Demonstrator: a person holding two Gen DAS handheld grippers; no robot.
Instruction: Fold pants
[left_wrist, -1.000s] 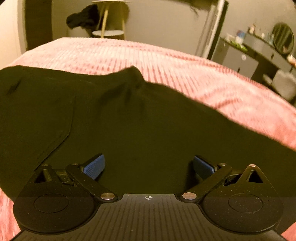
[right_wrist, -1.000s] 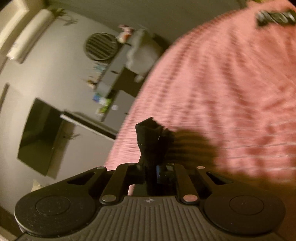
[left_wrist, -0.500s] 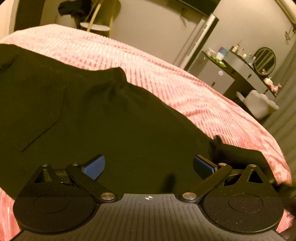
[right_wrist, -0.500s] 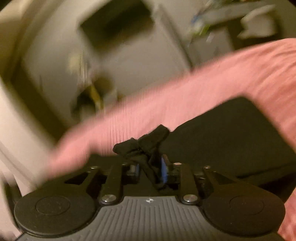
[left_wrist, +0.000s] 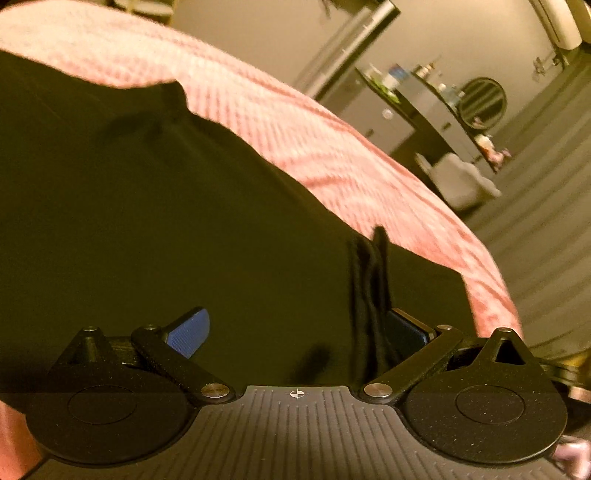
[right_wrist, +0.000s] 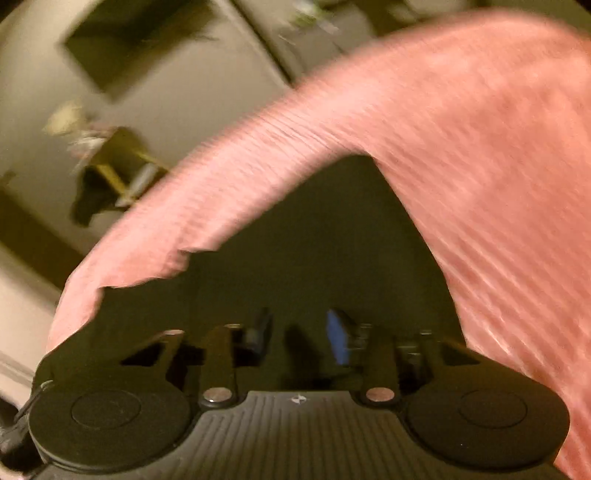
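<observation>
- The black pants (left_wrist: 155, 206) lie spread across the pink ribbed bedspread (left_wrist: 332, 147), filling the left wrist view from about 9 o'clock round to 4 o'clock. A flat bed surface probably suits them, since the cloth can be smoothed and creased there.
- The left gripper (left_wrist: 297, 330) hangs low over the pants with its jaws wide apart and nothing between them. The blue pad (left_wrist: 188, 332) sits at 7 o'clock.
- A bunched ridge of cloth (left_wrist: 369, 280) stands up just inside the far pad at 5 o'clock. It looks placed for the left tool to close on, though that is only a judgement.
- The right gripper (right_wrist: 299, 339) is parted a modest way, blue pad (right_wrist: 338, 341) at 5 o'clock, and grips nothing. Black fabric lies under and ahead of it.
- In the blurred right wrist view the pants (right_wrist: 325, 229) form a dark wedge from 6 toward 12 o'clock, bedspread (right_wrist: 480, 147) on both sides.
- A dresser (left_wrist: 424, 110) stands off at 2 o'clock, well apart from the work.
</observation>
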